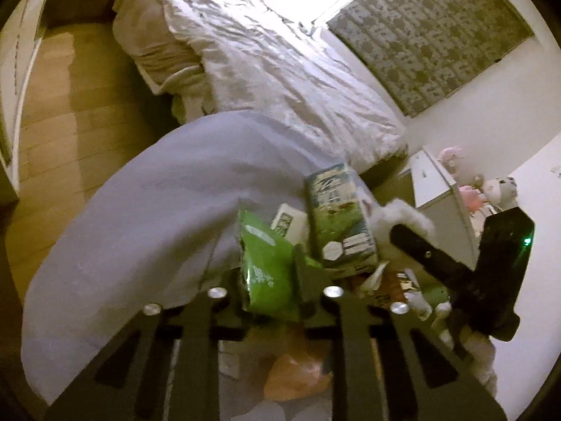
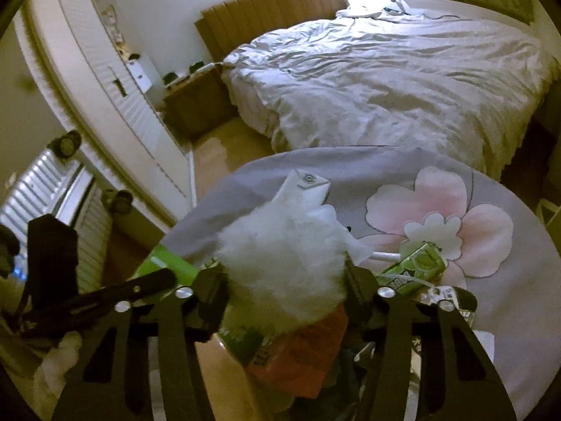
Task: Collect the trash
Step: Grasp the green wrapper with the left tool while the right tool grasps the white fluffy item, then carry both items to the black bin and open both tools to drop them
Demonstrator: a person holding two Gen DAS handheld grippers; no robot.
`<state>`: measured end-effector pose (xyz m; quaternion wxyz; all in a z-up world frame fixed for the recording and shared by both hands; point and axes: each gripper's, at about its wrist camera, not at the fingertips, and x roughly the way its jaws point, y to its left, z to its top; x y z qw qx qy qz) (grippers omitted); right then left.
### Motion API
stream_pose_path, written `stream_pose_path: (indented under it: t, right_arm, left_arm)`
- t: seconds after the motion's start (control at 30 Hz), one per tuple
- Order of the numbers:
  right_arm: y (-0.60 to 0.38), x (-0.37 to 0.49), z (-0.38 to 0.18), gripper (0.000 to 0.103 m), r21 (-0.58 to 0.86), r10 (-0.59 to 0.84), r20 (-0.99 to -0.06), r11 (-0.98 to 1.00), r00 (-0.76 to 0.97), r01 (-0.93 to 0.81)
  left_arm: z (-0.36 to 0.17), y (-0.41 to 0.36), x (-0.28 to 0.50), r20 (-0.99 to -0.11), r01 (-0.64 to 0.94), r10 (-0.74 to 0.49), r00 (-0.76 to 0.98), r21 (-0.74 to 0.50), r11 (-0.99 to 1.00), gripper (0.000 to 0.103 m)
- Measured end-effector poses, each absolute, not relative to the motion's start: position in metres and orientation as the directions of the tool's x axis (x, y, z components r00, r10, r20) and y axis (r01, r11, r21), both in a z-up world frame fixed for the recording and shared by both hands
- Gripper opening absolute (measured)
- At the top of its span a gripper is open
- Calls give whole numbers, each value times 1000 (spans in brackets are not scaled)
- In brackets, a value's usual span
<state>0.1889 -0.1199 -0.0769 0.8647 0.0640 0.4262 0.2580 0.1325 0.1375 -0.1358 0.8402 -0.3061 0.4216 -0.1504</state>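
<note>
A heap of trash lies on a grey rug [image 1: 140, 203]. My left gripper [image 1: 273, 280] is shut on a crumpled green wrapper [image 1: 266, 263], which stands up between its fingers. Behind it are a green and blue milk carton [image 1: 336, 217] and a small white box [image 1: 285, 222]. My right gripper [image 2: 285, 280] is shut on a white fluffy wad [image 2: 284, 263] that fills its jaws. An orange packet [image 2: 301, 347] lies beneath it, a green juice carton [image 2: 417, 266] to its right, and a white capped carton [image 2: 305, 189] behind. The two grippers work side by side.
The rug [image 2: 508, 315] bears a pink flower [image 2: 441, 217]. A bed with a rumpled white duvet [image 2: 403, 80] stands beyond it. There is a wooden floor [image 1: 52, 122], a white cabinet with soft toys [image 1: 438, 182] and a radiator [image 2: 45, 189]. Fluffy white sleeves show behind both grippers.
</note>
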Motion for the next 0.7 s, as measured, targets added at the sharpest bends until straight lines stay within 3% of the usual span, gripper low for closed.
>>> stream_pose_path:
  t: [0.27, 0.47, 0.7]
  right_arm:
    - [-149, 159, -57, 46, 439, 581, -601, 814, 549, -380]
    - [-200, 119, -16, 46, 500, 616, -474, 776, 629, -384]
    - [-298, 62, 17, 46, 534, 555, -360, 782, 750, -322]
  left_arm:
    - [-92, 123, 101, -561, 55, -473, 679, -604, 795, 3]
    - [-27, 101, 66, -480, 153, -449, 754, -536, 830, 3]
    - [32, 38, 57, -400, 322, -544, 737, -500, 804, 3]
